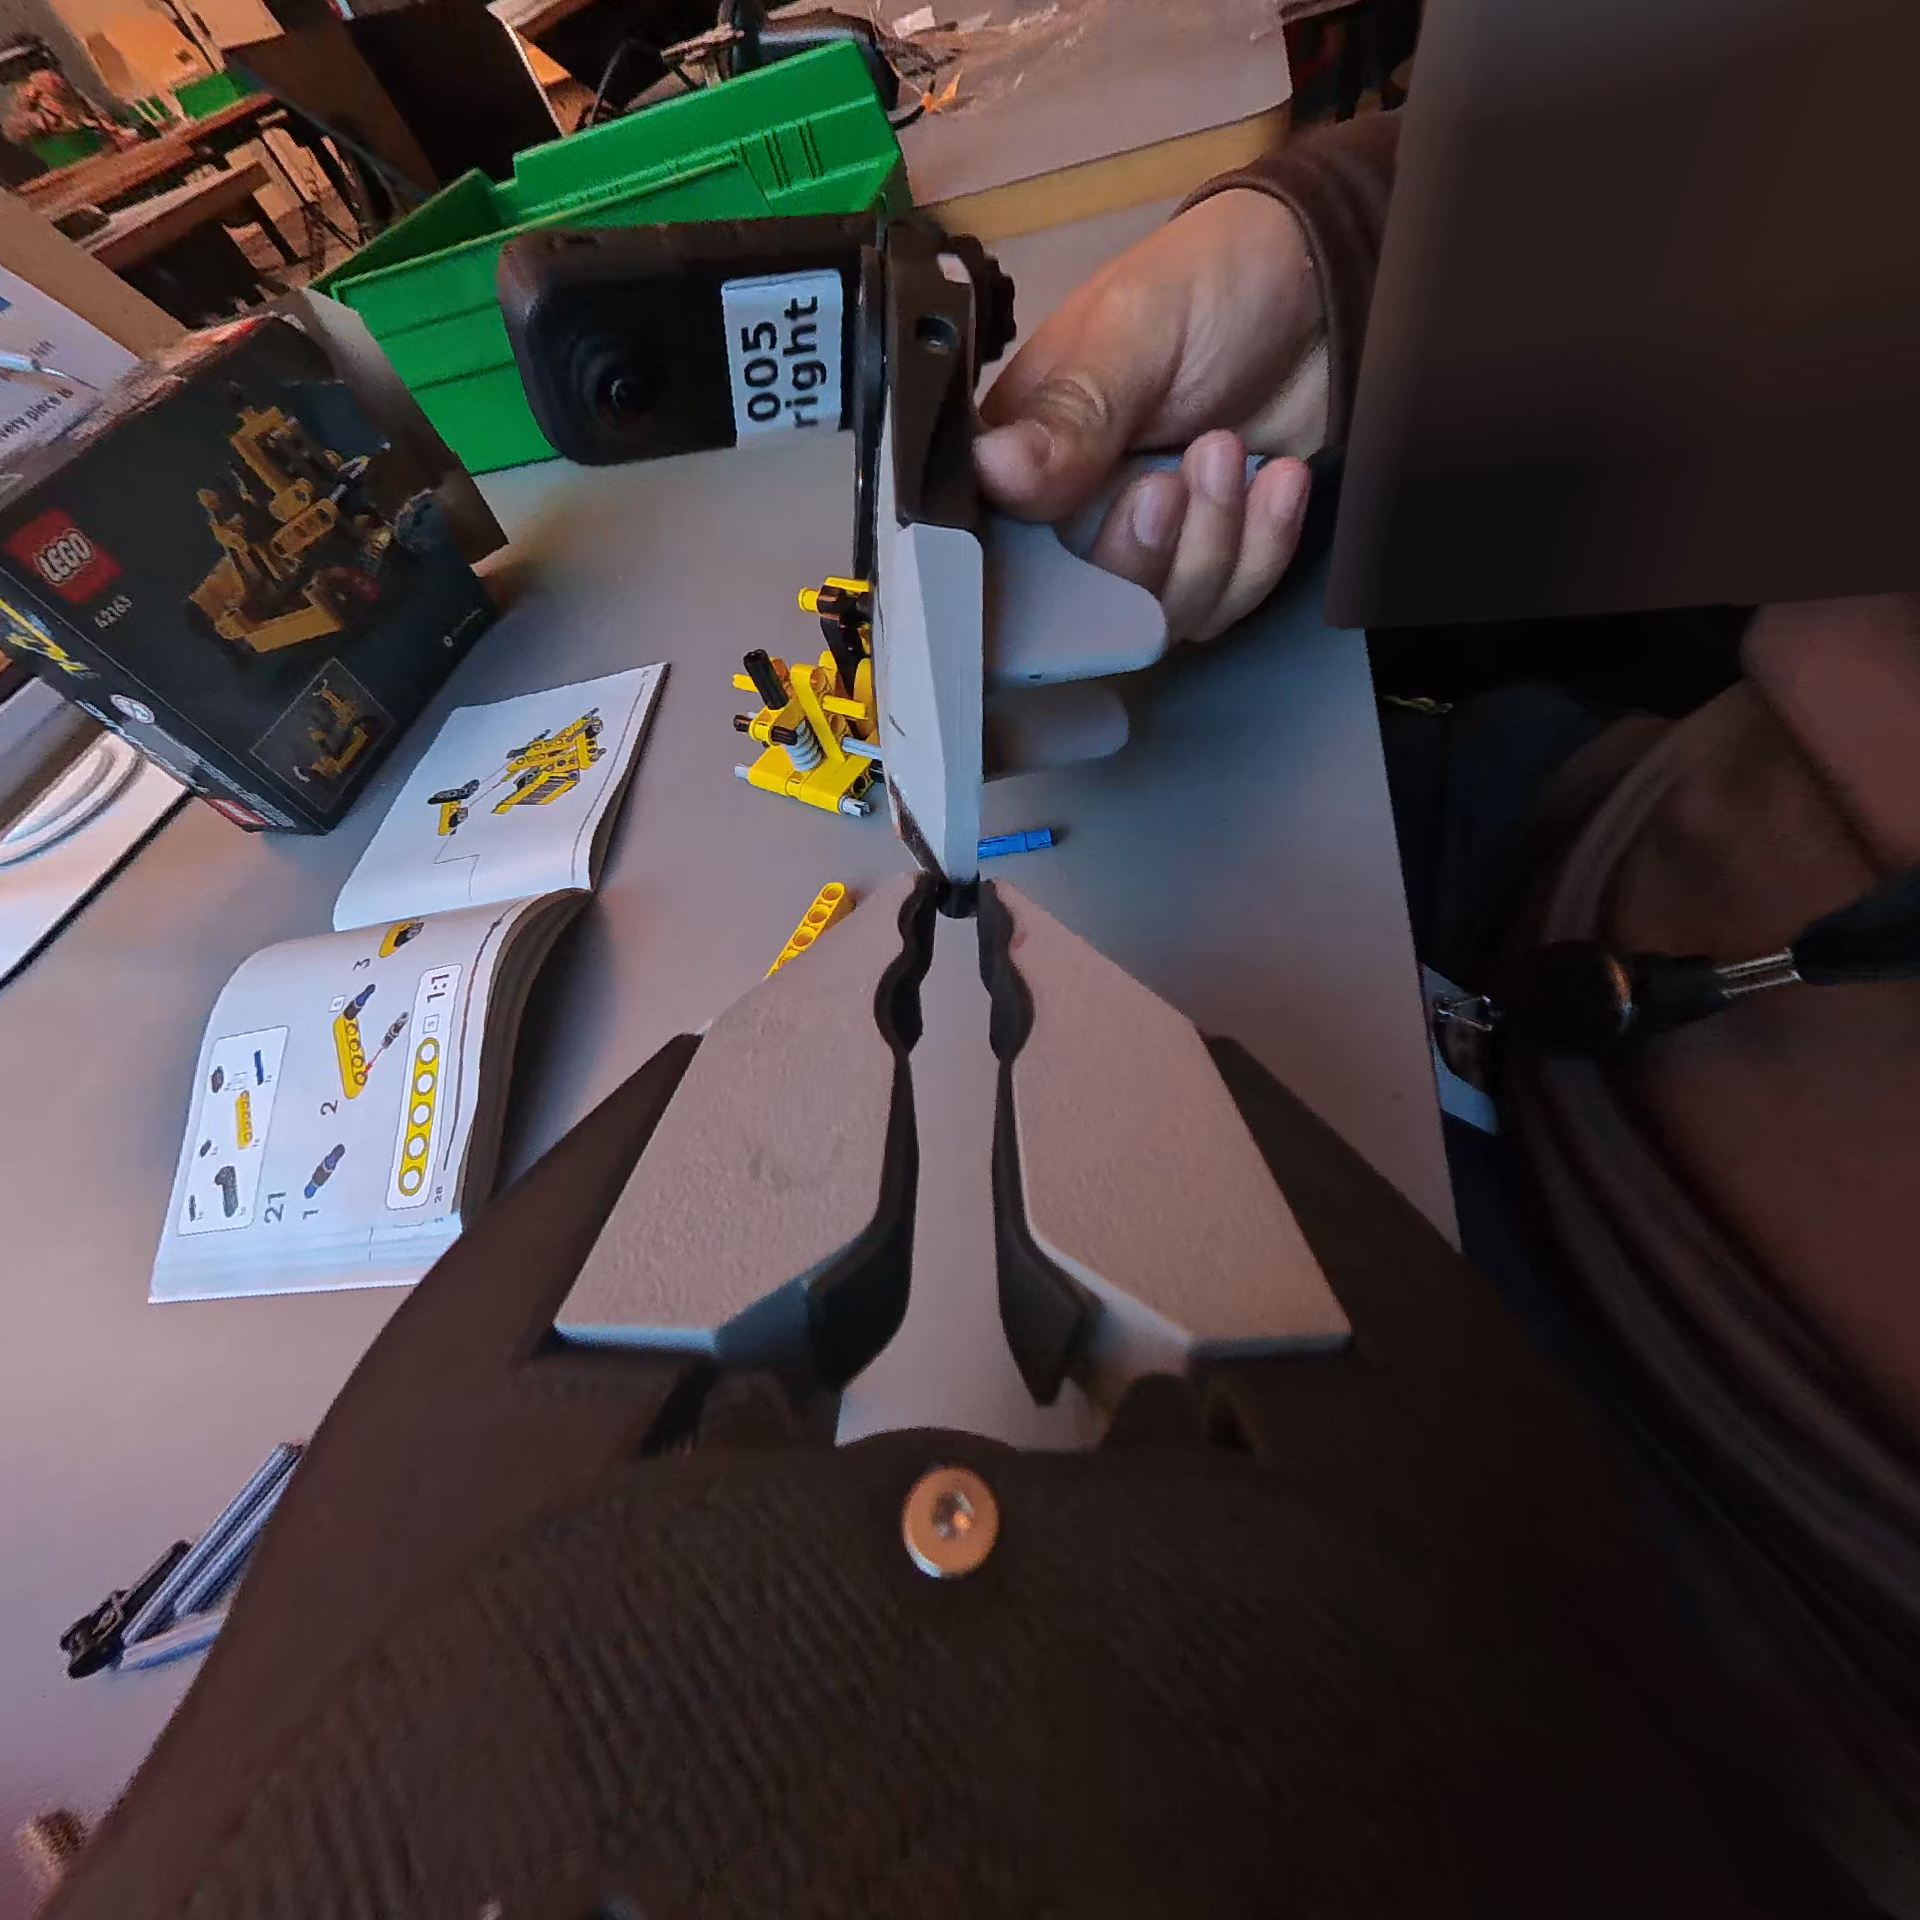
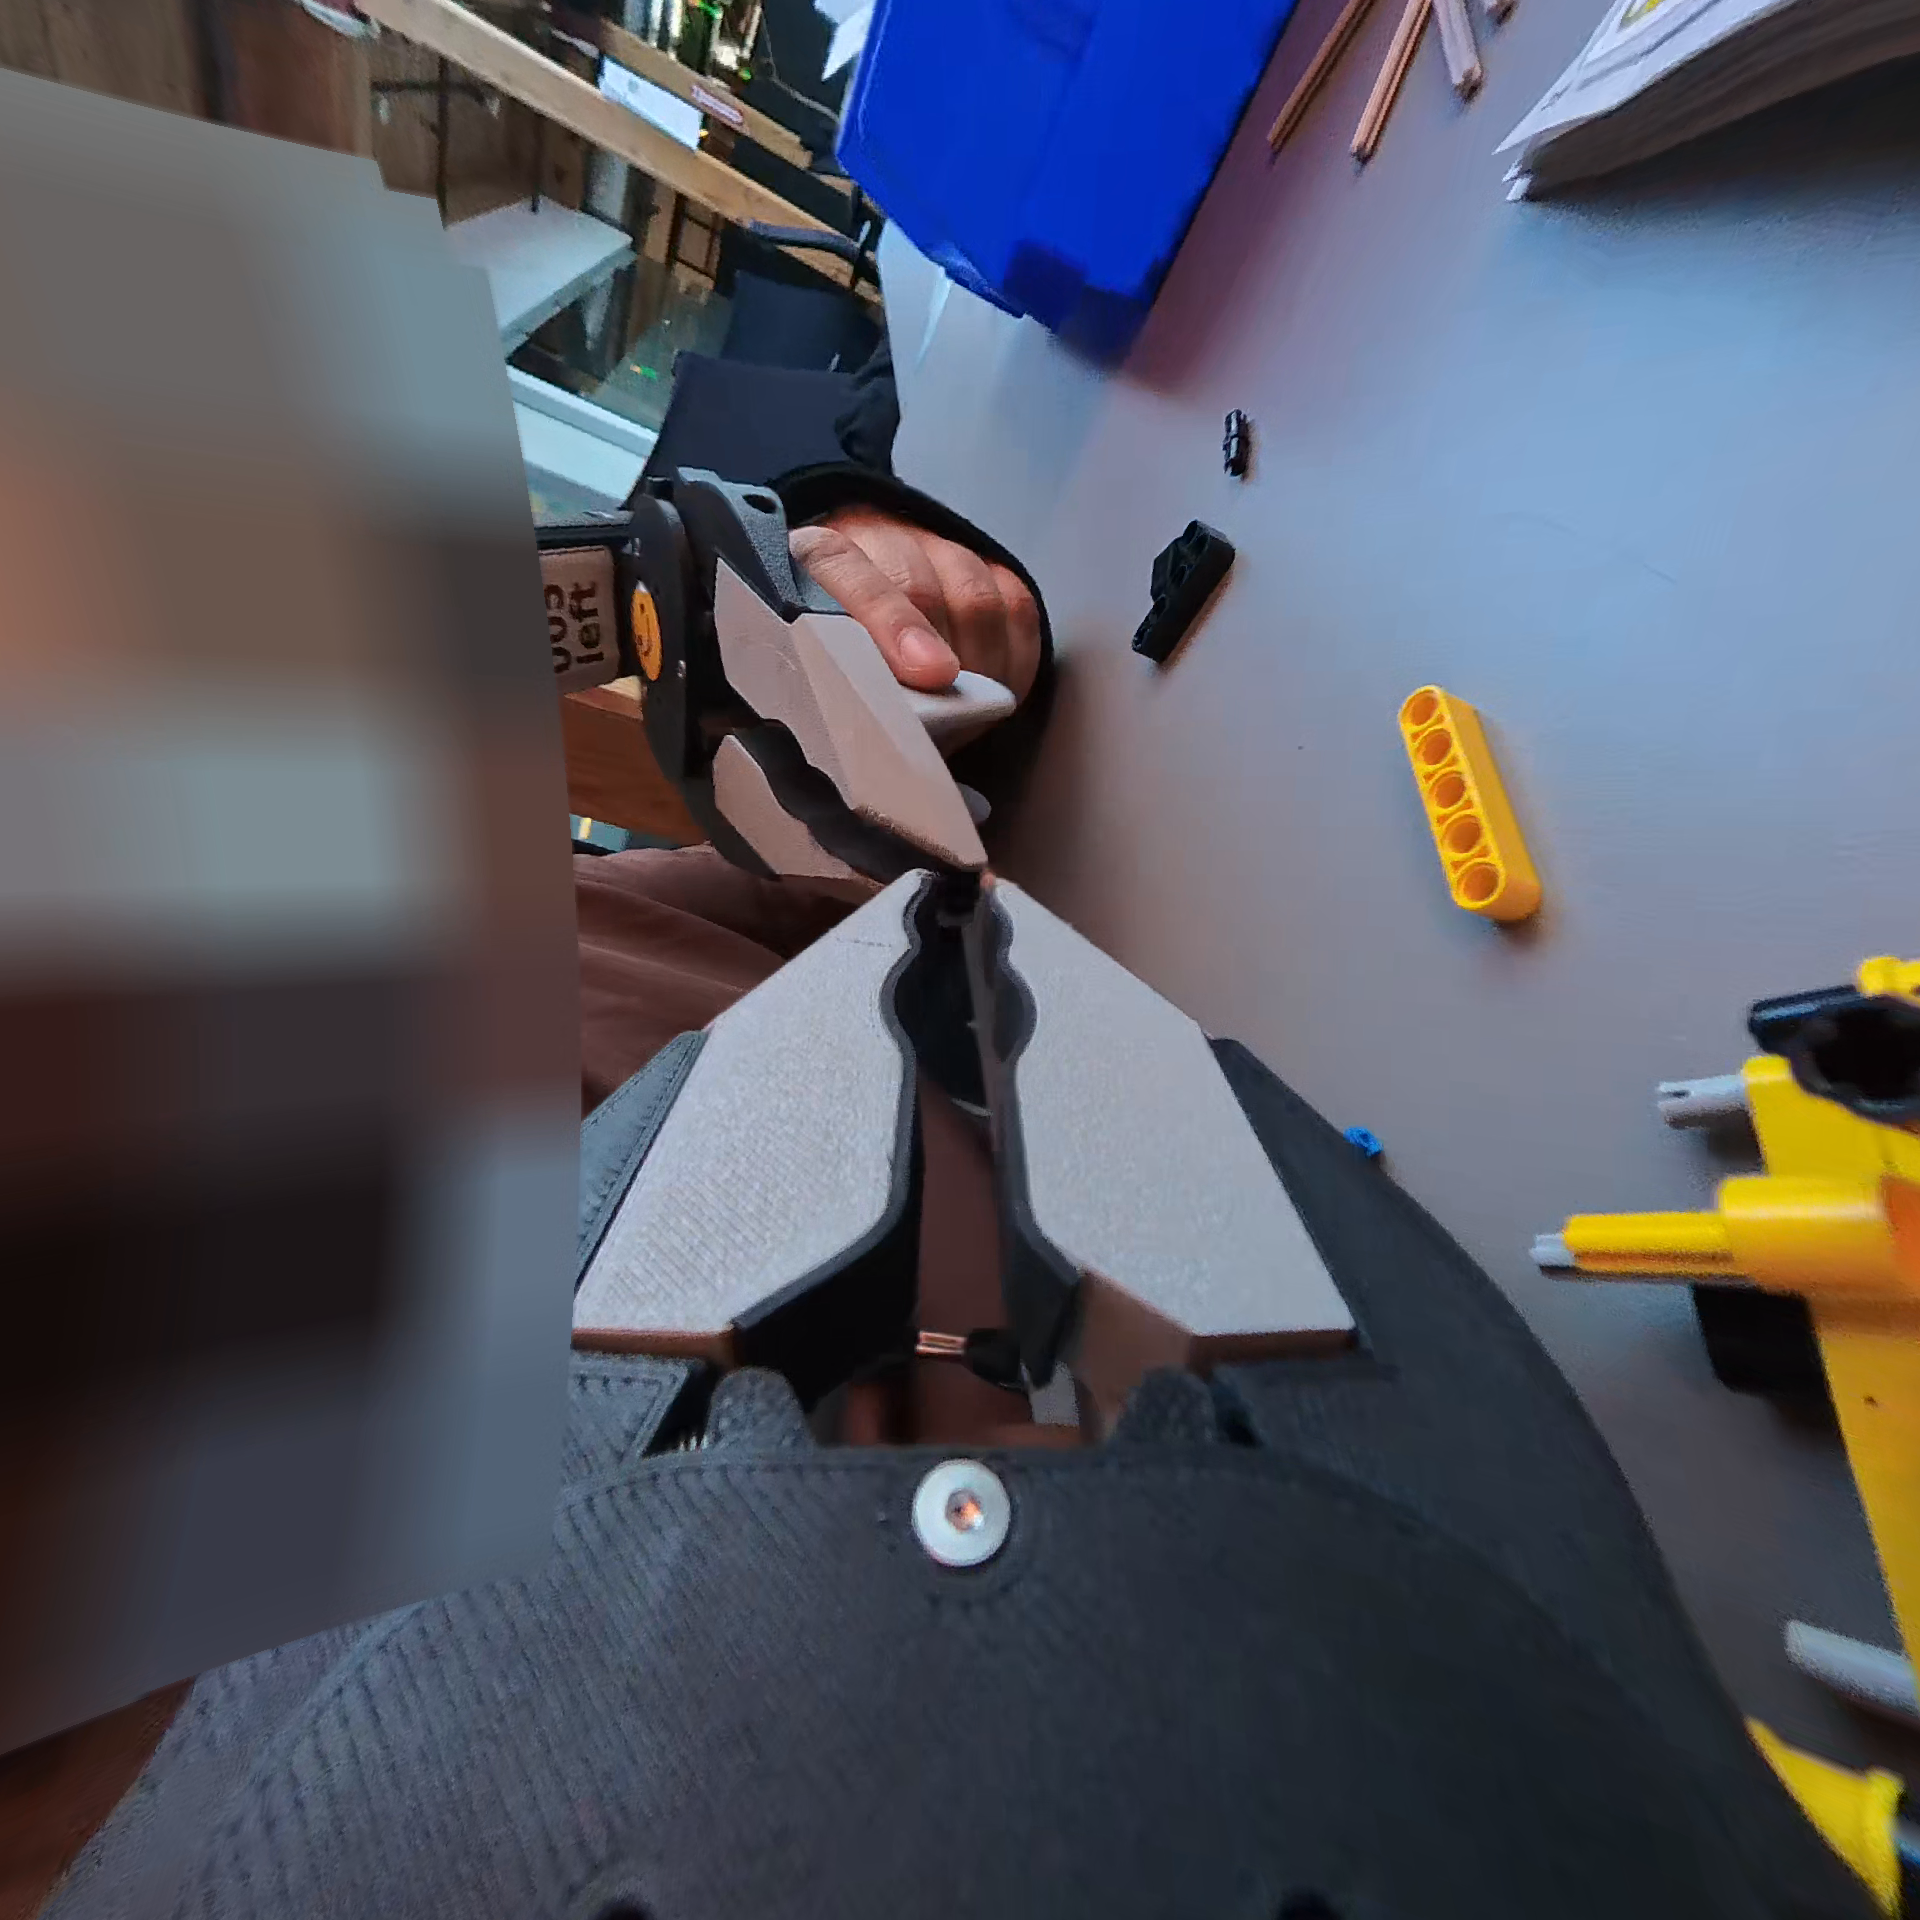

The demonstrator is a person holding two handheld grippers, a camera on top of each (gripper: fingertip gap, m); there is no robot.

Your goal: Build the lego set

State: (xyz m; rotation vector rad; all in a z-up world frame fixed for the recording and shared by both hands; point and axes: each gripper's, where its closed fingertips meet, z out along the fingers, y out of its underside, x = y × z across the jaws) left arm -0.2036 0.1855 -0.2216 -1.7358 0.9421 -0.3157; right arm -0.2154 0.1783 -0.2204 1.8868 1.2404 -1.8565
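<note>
On the left of the left wrist view, a dark set box (image 1: 223, 582) printed with a yellow vehicle and a red logo stands on the grey desk (image 1: 665, 582), with a green bin (image 1: 623, 260) behind it. Just right of the box lies the open instruction booklet (image 1: 416, 997), its pages showing numbered drawings of yellow beams and small pins. Further right sits the part-built yellow model (image 1: 805, 727), with black connectors and grey axles poking out; the right claw (image 1: 951, 862) comes down in front of it and hides its right side. A loose yellow beam (image 1: 816, 925) and a blue pin (image 1: 1013, 842) lie near the model, the beam partly hidden behind the left claw (image 1: 951, 902). Both claws meet tip to tip above the desk's near edge, each nearly closed and pinching the same small black piece (image 1: 954, 896). The camera on the right claw carries a white label with writing. In the right wrist view, the left claw (image 2: 961, 868) reaches in from the left, a hand (image 2: 925, 608) around its handle; to the right on the desk lie a black connector (image 2: 1184, 590), a tiny black pin (image 2: 1234, 442), the five-hole yellow beam (image 2: 1467, 805) and, at the far edge, the yellow model (image 2: 1829, 1226). A blue bin (image 2: 1049, 156) stands at the top.
</note>
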